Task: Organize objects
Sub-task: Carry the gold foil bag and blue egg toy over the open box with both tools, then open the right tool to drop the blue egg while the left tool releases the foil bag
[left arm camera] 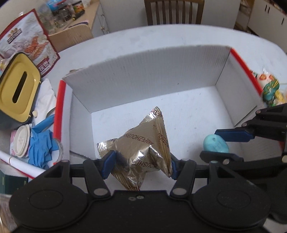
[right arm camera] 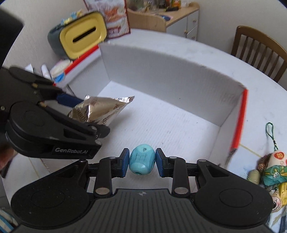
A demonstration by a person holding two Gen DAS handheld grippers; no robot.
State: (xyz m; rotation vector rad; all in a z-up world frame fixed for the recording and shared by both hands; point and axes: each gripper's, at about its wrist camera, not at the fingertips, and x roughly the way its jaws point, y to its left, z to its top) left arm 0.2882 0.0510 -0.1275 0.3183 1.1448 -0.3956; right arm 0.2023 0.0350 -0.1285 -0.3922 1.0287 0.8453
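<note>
My left gripper [left arm camera: 140, 164], matt black plastic with blue pads, pinches a crinkled foil packet [left arm camera: 143, 152], glossy gold. My right gripper [right arm camera: 142, 162] clamps a turquoise bead [right arm camera: 142, 159], smooth with a dull sheen. Both are over the white corrugated cardboard box [left arm camera: 143, 71], matt and scuffed. Left of the box stands a tissue holder [left arm camera: 18, 89] with a satin yellow plastic lid.

White table [left arm camera: 161, 35] bears an open box [left arm camera: 143, 71].

White table [left arm camera: 161, 35] — wooden chair [left arm camera: 174, 10] behind
</note>
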